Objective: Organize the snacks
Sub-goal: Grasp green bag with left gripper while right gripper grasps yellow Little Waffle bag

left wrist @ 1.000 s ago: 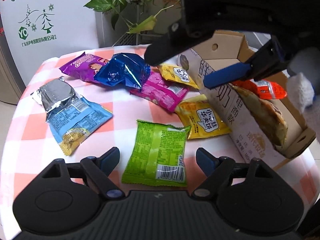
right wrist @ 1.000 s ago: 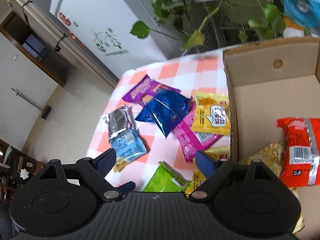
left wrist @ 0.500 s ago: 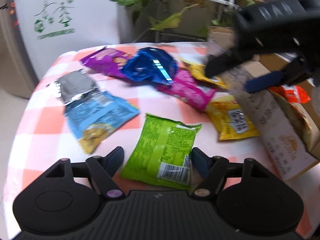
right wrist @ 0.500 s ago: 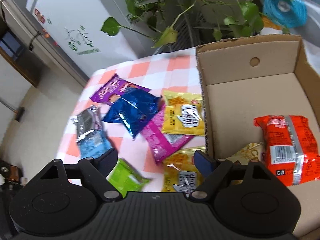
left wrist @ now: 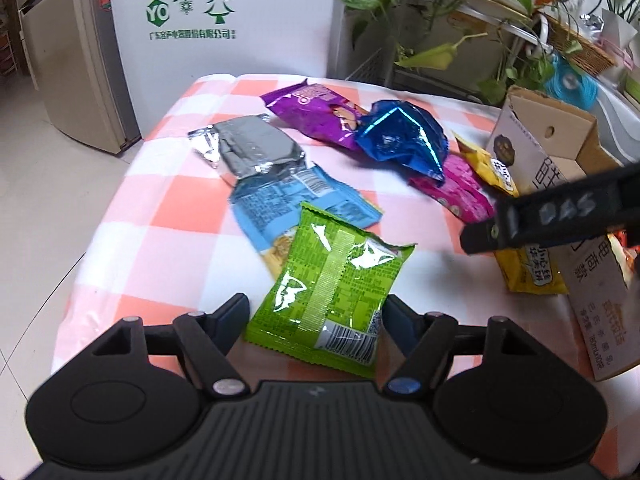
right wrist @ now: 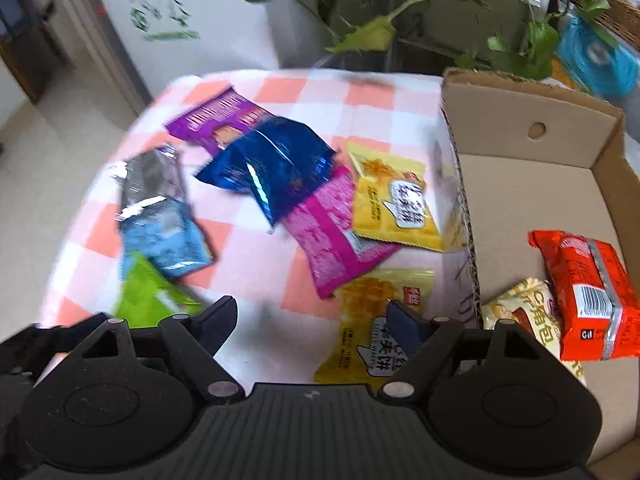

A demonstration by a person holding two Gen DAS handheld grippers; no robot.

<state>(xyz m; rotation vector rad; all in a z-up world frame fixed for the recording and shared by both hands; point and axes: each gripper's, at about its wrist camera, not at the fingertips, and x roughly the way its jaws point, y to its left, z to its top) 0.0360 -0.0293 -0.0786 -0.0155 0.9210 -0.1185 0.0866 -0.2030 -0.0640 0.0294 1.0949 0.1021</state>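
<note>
The left gripper (left wrist: 316,314) holds the green packet (left wrist: 334,286) pinched across its lower end, a pad against each side edge; the packet tilts up off the bench (left wrist: 168,216), its upper end overlapping the light-blue packet (left wrist: 288,204). The right gripper (right wrist: 310,320) is empty, its jaws standing apart over the bench just beside the cardboard box (right wrist: 532,200), the right finger over the near yellow packet (right wrist: 372,320).

Judged step: carrying the green packet to the box. The grip sits low on a soft foil bag, so the free end will likely flop; it should be lifted well clear before crossing.

Relative to the box: its near wall stands upright and must be cleared from above. Inside, an orange packet (right wrist: 588,296) and a pale packet (right wrist: 520,316) occupy the near corner; the far part of the floor is bare and is the better drop zone. The magenta packet (right wrist: 332,240), the far yellow packet (right wrist: 392,204) and the near yellow one lie against or near the box's outer wall, under the likely path. The right gripper occupies that same approach and, in my judgement, should withdraw first.
</note>
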